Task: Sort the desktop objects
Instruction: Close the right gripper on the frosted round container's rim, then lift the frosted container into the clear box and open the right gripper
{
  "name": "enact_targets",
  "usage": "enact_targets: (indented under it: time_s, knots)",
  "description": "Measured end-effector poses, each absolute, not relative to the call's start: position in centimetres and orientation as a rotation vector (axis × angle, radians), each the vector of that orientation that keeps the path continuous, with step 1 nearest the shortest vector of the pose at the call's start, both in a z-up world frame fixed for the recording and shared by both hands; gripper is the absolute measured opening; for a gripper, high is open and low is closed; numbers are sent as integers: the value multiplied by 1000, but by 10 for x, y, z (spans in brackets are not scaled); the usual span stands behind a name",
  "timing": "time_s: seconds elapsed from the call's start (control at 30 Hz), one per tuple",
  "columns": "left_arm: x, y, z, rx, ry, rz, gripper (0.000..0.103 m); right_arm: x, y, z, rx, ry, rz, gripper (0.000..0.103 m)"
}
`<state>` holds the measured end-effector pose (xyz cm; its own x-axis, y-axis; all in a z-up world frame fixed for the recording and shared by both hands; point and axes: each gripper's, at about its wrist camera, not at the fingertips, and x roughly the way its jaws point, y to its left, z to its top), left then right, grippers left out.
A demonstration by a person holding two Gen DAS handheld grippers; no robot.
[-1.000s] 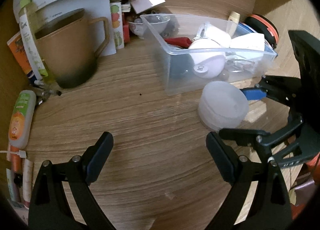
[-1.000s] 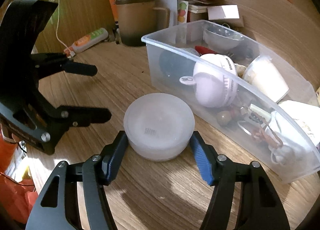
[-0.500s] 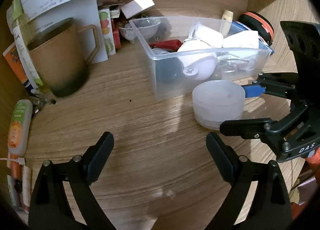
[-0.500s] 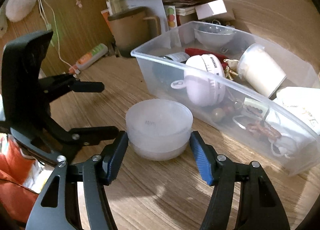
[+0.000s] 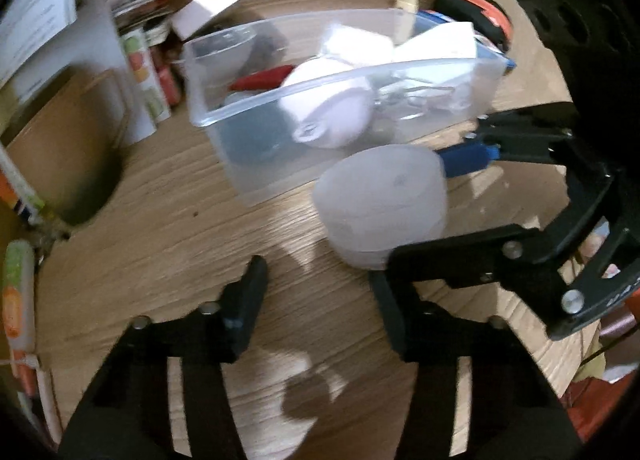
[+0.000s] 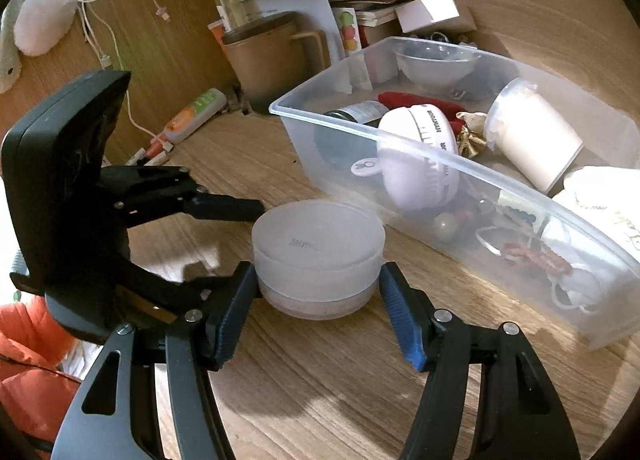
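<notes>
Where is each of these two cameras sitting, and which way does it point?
Left wrist: rides on the left gripper, looking forward over the wooden desk at the clear bin; its own black fingers show, and the right gripper enters from the right.
Right wrist: rides on the right gripper, whose blue pads sit either side of the frosted round container; the left gripper shows on the left.
Shared: container, bin, brown mug.

**Unclear bits**

My left wrist view is motion-blurred; mug (image 5: 60, 156) smeared, cut by the edge. Small clutter under the white timer (image 6: 420, 164) in the bin (image 6: 520, 196) unreadable. Lid print on round container (image 6: 316, 248) too small.
</notes>
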<state>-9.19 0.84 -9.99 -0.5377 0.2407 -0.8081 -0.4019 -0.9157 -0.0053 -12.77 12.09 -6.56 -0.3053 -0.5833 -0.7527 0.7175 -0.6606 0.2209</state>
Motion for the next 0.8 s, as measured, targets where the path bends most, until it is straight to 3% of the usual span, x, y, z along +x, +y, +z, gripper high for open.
enact_targets:
  time_s: [0.13,0.3,0.8]
  knots:
    - [-92,13,-100,-1227,266,2446,39,-130,124,-65,1083,177,-2022,60]
    - [-90,15,-98,-1189,280,2420,26,-129,123,-64,1074,183,-2026,60]
    - [-80,17,-75,-1080,314,2477,25,-117,125,-44,989,205,-2052,59]
